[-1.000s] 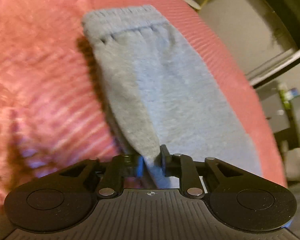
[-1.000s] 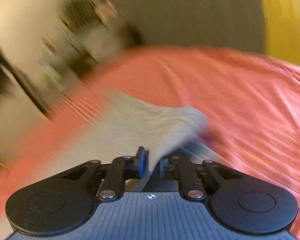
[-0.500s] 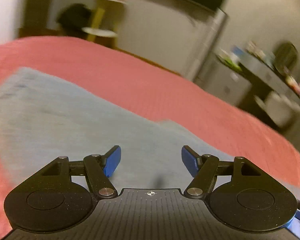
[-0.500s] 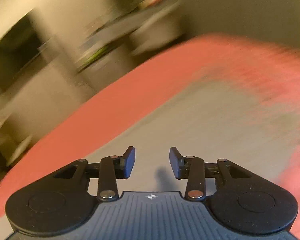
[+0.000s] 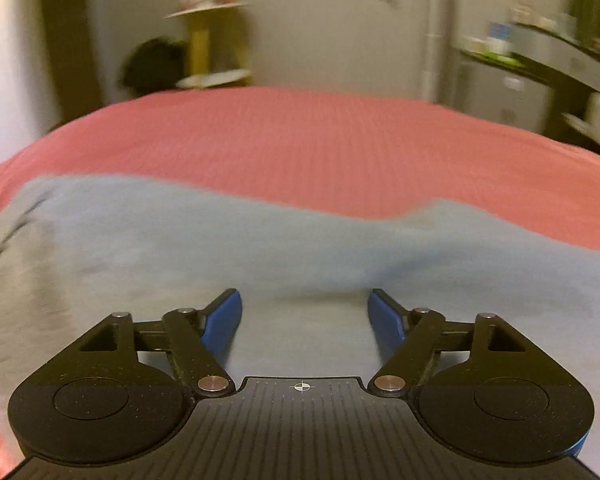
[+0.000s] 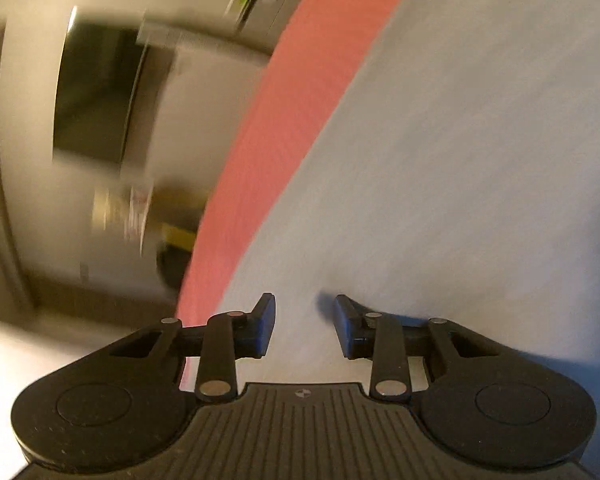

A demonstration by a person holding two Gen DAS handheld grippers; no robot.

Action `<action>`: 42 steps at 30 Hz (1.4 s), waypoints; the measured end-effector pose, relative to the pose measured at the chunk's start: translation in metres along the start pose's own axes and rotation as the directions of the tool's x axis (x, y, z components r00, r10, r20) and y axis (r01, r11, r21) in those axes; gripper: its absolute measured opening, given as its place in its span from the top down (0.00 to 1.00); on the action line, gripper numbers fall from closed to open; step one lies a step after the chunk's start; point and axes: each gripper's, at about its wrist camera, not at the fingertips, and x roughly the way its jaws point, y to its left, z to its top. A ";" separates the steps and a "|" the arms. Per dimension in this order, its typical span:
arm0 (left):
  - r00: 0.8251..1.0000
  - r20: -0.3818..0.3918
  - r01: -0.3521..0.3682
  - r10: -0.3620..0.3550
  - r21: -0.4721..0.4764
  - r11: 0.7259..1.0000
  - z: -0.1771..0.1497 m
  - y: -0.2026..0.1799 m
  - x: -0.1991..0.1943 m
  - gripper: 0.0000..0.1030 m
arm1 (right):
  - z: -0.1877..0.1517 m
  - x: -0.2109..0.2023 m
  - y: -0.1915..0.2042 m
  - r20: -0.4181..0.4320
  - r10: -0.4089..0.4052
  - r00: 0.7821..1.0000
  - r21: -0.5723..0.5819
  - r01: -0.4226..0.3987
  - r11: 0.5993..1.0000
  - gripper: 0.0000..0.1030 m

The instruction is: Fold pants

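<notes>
Left tool [image 5: 305, 312]: opening, empty, over my grey fleece pants [image 5: 140, 248]. Right tool [image 6: 305, 326]: closing, nothing pinched. Risk: soft red ribbed bedspread [image 5: 320, 140] lets layers slide, skewing the fold.

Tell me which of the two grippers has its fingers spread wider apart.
The left gripper: its jaws are opening, wide over the grey pants. The right gripper shows a narrower, closing gap. Neither pinches fabric.
</notes>
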 end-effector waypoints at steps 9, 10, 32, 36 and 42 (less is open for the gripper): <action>0.960 -0.086 -0.279 0.266 -0.249 0.927 0.023 0.079 -0.015 0.36 | 0.025 -0.185 -0.068 0.513 -0.394 0.763 0.258 0.301 0.918 0.89; 0.968 -0.082 -0.250 0.237 -0.262 0.932 0.024 0.077 -0.022 0.35 | 0.022 -0.192 -0.066 0.527 -0.417 0.741 0.277 0.314 0.908 0.87; 0.988 -0.125 0.058 -0.087 -0.217 0.975 -0.007 0.026 -0.086 0.21 | -0.017 -0.218 -0.094 0.497 -0.342 0.798 0.364 0.166 0.917 0.53; 0.973 -0.103 0.197 -0.205 -0.089 0.976 -0.022 -0.001 -0.097 0.21 | -0.014 -0.223 -0.087 0.512 -0.367 0.777 0.348 0.203 0.915 0.81; 0.943 -0.161 0.292 -0.290 -0.009 0.956 -0.038 -0.029 -0.090 0.18 | -0.013 -0.227 -0.076 0.530 -0.375 0.760 0.244 0.287 0.926 0.71</action>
